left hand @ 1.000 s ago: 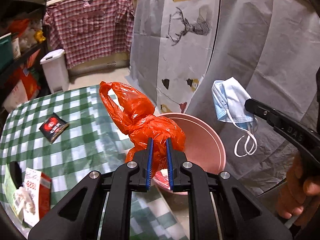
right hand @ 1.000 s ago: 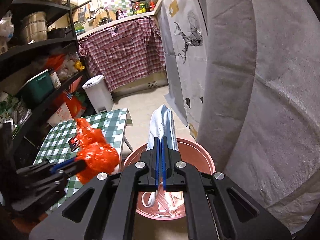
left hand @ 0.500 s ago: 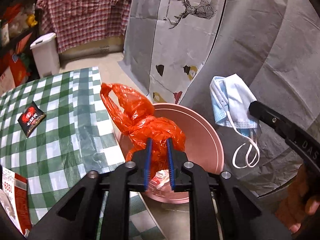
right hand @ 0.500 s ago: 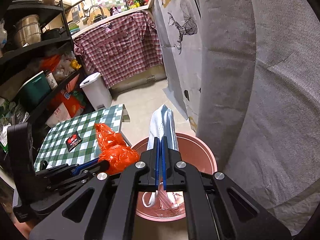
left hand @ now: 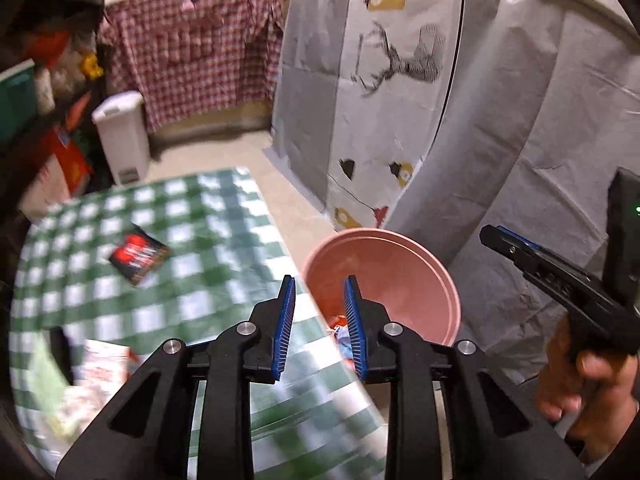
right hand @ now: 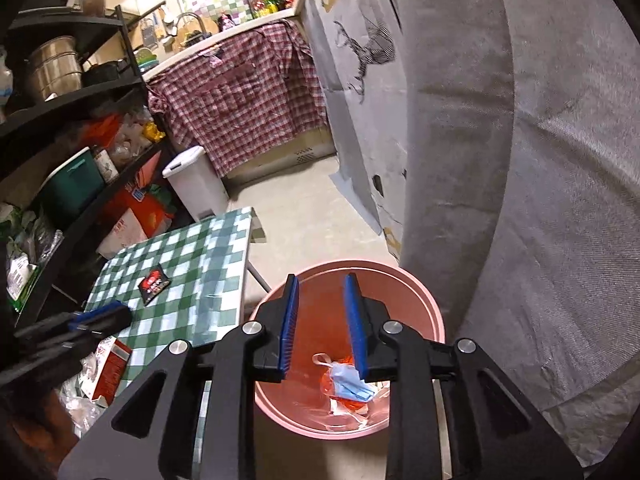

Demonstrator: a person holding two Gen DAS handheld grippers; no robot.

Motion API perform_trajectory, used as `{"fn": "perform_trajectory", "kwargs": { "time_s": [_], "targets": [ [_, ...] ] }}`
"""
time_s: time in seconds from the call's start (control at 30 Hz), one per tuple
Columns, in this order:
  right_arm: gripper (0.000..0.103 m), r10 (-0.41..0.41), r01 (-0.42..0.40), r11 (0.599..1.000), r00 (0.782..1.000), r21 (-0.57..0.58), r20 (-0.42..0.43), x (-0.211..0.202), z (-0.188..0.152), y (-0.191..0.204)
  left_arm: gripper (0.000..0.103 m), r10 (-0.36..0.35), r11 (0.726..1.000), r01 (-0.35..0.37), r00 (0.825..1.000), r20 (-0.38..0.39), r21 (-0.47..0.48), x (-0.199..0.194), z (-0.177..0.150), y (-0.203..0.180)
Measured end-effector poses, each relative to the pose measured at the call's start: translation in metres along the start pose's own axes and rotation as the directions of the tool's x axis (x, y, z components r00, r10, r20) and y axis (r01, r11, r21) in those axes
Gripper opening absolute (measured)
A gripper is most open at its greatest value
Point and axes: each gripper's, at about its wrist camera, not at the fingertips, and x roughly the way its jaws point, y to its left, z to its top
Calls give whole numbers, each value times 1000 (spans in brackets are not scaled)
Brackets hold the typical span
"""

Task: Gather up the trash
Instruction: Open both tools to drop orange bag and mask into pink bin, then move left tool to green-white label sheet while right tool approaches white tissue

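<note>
Face mask (right hand: 352, 386) atop orange bag (right hand: 332, 380) in pink bin (right hand: 434, 316); both tools (left hand: 319, 318) (right hand: 322, 322) spread apart, empty; no legible writing.

A crumpled blue face mask (right hand: 352, 385) lies on top of an orange plastic bag (right hand: 340, 380) at the bottom of the round pink bin (right hand: 434, 316), which stands on the floor just right of the green-checked table (right hand: 188, 264). On the table, a small dark red-printed packet (right hand: 154, 283) lies flat toward the far side, and a red-and-white carton (right hand: 110, 368) with crumpled wrapping (right hand: 82, 398) sits at its near left.
</note>
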Motion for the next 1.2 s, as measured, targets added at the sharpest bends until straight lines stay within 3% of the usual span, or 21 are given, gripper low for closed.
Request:
{"fn": "perform_trajectory", "kwargs": {
  "time_s": [0.3, 0.47, 0.63, 0.93, 1.2],
  "targets": [
    [25, 95, -93, 994, 995, -55, 32, -26, -3, 43, 26, 115, 993, -116, 991, 72, 10, -93, -14, 83],
    [13, 156, -153, 985, 987, -74, 35, -34, -9, 73, 25, 200, 980, -199, 976, 91, -24, -123, -34, 137],
    [9, 249, -244, 964, 968, -102, 37, -40, -14, 116, 23, 241, 969, -233, 965, 102, -87, -138, -50, 180],
    [9, 378, -372, 906, 926, -204, -11, -43, -39, 201, 23, 236, 966, -223, 968, 87, -130, -144, -69, 216],
    [10, 418, -445, 860, 895, -250, -156, -1, -80, 252, 23, 227, 964, -215, 972, 61, -155, -135, -77, 232]
  ]
}}
